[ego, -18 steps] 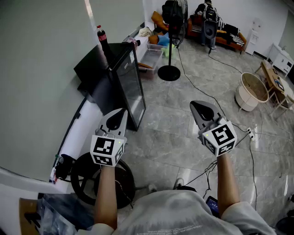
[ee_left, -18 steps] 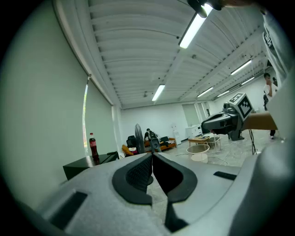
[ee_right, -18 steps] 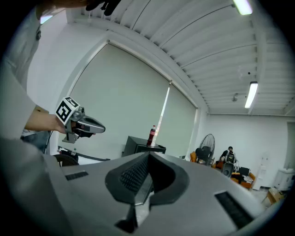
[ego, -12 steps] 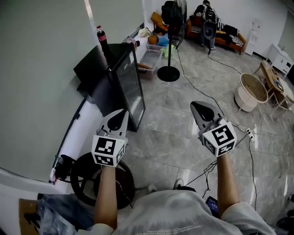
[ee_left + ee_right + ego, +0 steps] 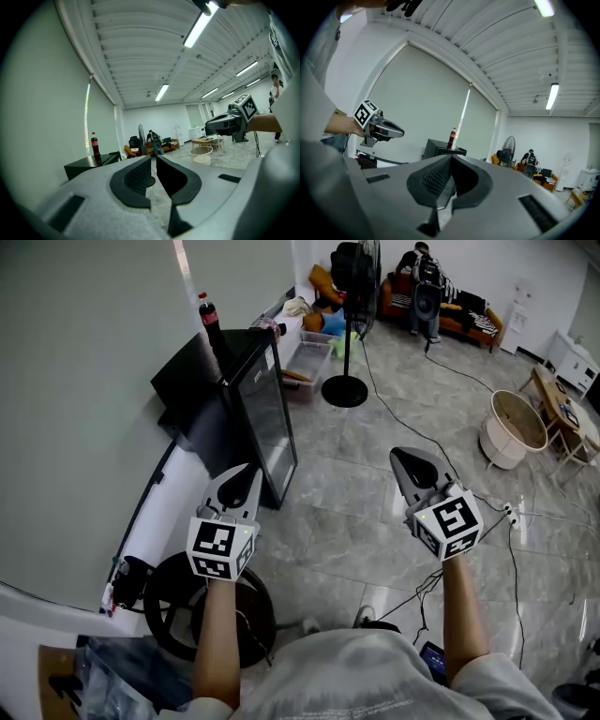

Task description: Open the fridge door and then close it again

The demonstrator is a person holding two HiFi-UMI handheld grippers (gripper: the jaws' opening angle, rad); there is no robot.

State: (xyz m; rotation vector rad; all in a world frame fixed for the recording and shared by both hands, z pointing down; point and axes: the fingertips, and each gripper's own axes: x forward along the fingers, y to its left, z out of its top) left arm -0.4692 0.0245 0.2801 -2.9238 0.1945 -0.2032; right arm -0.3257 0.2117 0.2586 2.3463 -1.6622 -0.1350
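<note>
A small black fridge (image 5: pixel 246 399) with a glass door (image 5: pixel 270 420) stands against the grey wall, its door closed; a cola bottle (image 5: pixel 207 317) stands on top of it. The fridge also shows in the left gripper view (image 5: pixel 89 165) and the right gripper view (image 5: pixel 440 148). My left gripper (image 5: pixel 243 472) hovers just short of the fridge's front corner, jaws shut and empty. My right gripper (image 5: pixel 412 457) hangs over the floor to the right, well away from the fridge, shut with nothing in it. Each gripper sees the other: the right gripper (image 5: pixel 213 124) and the left gripper (image 5: pixel 396 132).
A standing fan (image 5: pixel 348 324) rises behind the fridge, with plastic bins (image 5: pixel 310 354) beside it. A round tub (image 5: pixel 515 426) sits on the tiled floor at right, cables (image 5: pixel 441 456) trailing across. A black round base (image 5: pixel 202 610) lies below my left arm. A person sits far back by a sofa (image 5: pixel 459 306).
</note>
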